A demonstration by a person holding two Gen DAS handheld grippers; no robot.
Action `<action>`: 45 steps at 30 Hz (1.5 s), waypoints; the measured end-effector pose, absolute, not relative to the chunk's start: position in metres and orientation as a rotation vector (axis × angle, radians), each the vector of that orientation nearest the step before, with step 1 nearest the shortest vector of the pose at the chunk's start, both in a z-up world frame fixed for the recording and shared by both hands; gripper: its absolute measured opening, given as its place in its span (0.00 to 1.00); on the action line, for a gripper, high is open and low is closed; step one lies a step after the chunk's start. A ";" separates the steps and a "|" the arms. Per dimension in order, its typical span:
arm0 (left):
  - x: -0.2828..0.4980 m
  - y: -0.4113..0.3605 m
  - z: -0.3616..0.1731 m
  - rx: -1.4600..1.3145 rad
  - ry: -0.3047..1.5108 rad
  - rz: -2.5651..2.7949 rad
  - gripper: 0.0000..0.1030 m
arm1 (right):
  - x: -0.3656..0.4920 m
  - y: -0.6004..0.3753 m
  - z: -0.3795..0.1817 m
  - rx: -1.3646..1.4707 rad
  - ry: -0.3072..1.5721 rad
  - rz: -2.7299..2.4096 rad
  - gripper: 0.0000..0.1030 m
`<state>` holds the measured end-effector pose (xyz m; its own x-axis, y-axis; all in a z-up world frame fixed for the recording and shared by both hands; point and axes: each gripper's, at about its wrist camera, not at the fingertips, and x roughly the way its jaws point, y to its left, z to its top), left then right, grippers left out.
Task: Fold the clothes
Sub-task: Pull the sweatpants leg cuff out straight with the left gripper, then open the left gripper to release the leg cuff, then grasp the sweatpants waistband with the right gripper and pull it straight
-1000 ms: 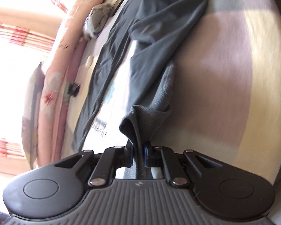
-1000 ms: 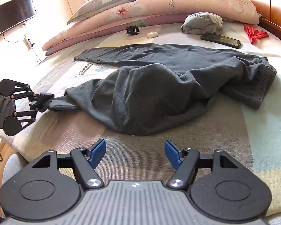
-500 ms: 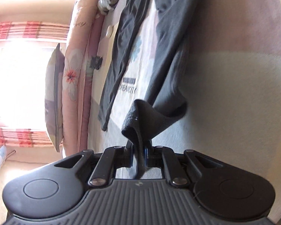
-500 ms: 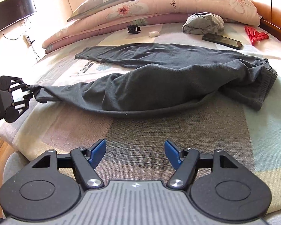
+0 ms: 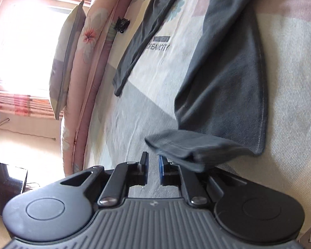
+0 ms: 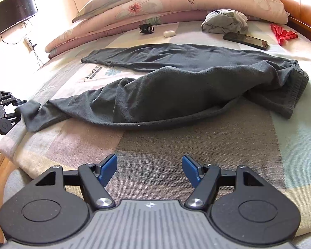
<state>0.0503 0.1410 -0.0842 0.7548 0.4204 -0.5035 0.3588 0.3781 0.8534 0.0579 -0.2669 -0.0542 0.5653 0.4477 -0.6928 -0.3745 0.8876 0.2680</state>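
Dark grey trousers (image 6: pixel 176 95) lie across the bed, waistband at the right and both legs running left. The near leg's cuff (image 6: pixel 31 110) sits at the bed's left edge, right at my left gripper (image 6: pixel 18 109). In the left wrist view the left gripper (image 5: pixel 153 157) has its jaws nearly together with only bedsheet showing in the narrow gap. The cuff (image 5: pixel 188 147) rests folded over on the right finger, outside the gap. My right gripper (image 6: pixel 149 166) hovers open above the near bedsheet, short of the trousers, holding nothing.
Behind the trousers lie a black phone (image 6: pixel 245 40), a bundled grey garment (image 6: pixel 226 21), a red item (image 6: pixel 283 34), a black hair clip (image 6: pixel 146 29) and a small white case (image 6: pixel 169 33). Floral pillows (image 6: pixel 176 2) line the back. The bed's edge drops off at the left.
My left gripper pulled the near leg leftward, stretching it out flat. The cuff that was pinched between its jaws now lies beside them. The right gripper has stayed still.
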 end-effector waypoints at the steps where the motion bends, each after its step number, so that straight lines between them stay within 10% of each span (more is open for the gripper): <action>1: 0.054 0.144 -0.082 1.194 0.771 0.049 0.09 | 0.058 -0.267 -0.054 0.094 0.843 0.485 0.72; 24: 0.067 0.188 -0.029 0.701 0.807 0.089 0.17 | 0.055 -0.244 -0.044 -0.019 0.811 0.565 0.71; 38: 0.065 0.056 -0.035 0.527 0.727 -0.398 0.35 | 0.070 -0.274 -0.051 -0.035 0.804 0.451 0.66; 45: 0.059 -0.015 -0.050 0.537 0.698 -0.530 0.37 | 0.100 -0.370 -0.071 0.385 0.842 0.319 0.63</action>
